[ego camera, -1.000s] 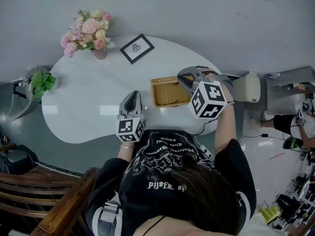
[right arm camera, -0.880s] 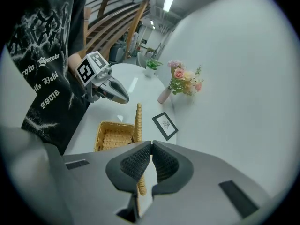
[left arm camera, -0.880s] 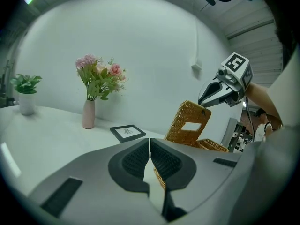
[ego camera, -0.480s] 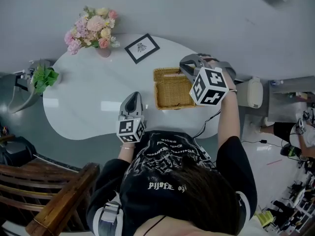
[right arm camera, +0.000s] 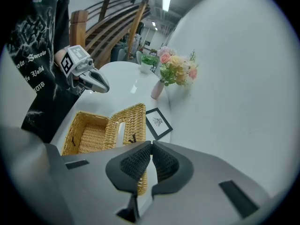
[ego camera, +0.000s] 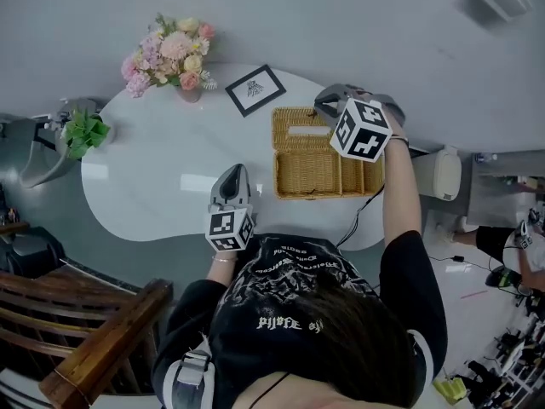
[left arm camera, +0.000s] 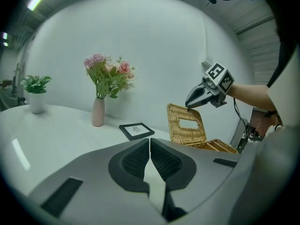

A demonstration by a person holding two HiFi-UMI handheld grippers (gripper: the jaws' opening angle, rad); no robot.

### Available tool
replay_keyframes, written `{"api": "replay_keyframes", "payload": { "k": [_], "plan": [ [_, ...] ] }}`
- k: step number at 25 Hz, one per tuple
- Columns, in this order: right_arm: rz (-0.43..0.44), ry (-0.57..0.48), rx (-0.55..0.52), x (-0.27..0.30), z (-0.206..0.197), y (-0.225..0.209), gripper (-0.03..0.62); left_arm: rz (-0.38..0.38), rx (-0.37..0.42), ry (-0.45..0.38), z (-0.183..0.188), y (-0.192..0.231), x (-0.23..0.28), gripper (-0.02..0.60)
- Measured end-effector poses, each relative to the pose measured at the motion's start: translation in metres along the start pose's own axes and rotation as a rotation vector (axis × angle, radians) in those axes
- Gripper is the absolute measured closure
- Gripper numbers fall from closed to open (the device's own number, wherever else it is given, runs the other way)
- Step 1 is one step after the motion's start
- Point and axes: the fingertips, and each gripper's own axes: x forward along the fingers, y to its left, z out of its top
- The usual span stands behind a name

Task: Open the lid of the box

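Right claw (right arm camera: 151,145) pinched on woven wicker lid (ego camera: 285,122) rim, rectangular box (ego camera: 328,173) open; left claw (left arm camera: 150,142) closed, empty.

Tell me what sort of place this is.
Probably a home-style sitting or dining corner, possibly a staged one. A white table carries a vase of flowers and a framed picture, and a wooden chair stands beside it.

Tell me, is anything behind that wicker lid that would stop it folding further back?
Nothing visible does. Only white table shows behind the lid; the framed picture lies beyond its left corner, not touching. The right gripper pinches its top edge.
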Motion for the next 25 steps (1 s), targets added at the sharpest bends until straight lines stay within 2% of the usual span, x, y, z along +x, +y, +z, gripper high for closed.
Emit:
{"api": "replay_keyframes", "payload": {
  "k": [5, 13, 21, 25],
  "plan": [
    [0.063, -0.009, 0.05, 0.025, -0.011, -0.012, 0.559, 0.002, -0.013, 0.004, 0.001, 0.0, 0.005, 0.557],
    [0.175, 0.001, 0.141, 0.069, -0.031, -0.015, 0.559, -0.039, -0.022, 0.024, 0.0, -0.017, 0.014, 0.557],
    [0.29, 0.027, 0.251, 0.11, -0.052, 0.001, 0.559, -0.057, -0.045, 0.051, -0.006, -0.032, 0.017, 0.557],
    [0.317, 0.045, 0.248, 0.125, -0.058, 0.01, 0.559, -0.057, -0.049, 0.059, -0.009, -0.035, 0.019, 0.557]
  ]
}}
